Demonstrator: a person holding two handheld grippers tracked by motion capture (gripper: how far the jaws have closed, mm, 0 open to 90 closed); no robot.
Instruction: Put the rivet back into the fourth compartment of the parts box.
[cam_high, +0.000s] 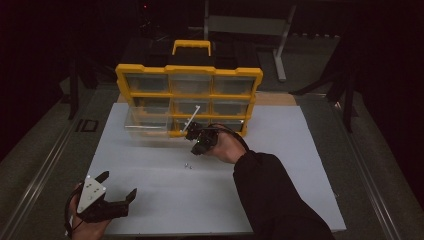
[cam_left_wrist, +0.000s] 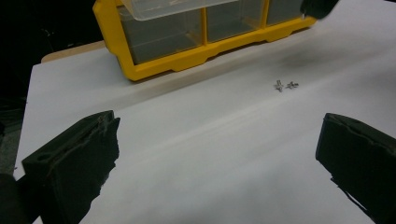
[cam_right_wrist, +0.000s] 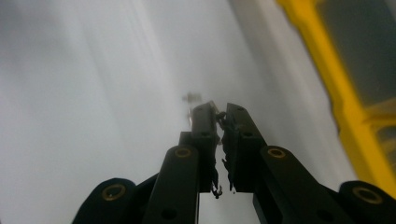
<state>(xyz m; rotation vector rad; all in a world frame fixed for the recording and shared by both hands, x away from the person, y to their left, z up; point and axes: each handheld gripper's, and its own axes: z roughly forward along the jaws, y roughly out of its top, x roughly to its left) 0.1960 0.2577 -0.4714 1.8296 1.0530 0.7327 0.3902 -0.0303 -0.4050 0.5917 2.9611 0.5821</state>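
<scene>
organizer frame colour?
Yellow. The organizer frame holds clear drawers and has a yellow handle on top; the high view shows it best.

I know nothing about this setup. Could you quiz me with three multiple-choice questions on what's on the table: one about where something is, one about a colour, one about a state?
1. Where do the two small screws lie?
A. Inside a drawer
B. On the white table in front of the organiser
C. Between the left gripper's jaws

2. What colour is the organiser's frame?
A. Yellow
B. Red
C. Blue

3. How do the left gripper's jaws stand?
A. Shut tight
B. Clamped on a drawer
C. Wide open with nothing between them

Answers:
1 B: the screws rest on the bare table, short of the organiser.
2 A: its frame and handle are yellow around clear drawers.
3 C: the left gripper shows its jaws far apart over the bare table top.
</scene>
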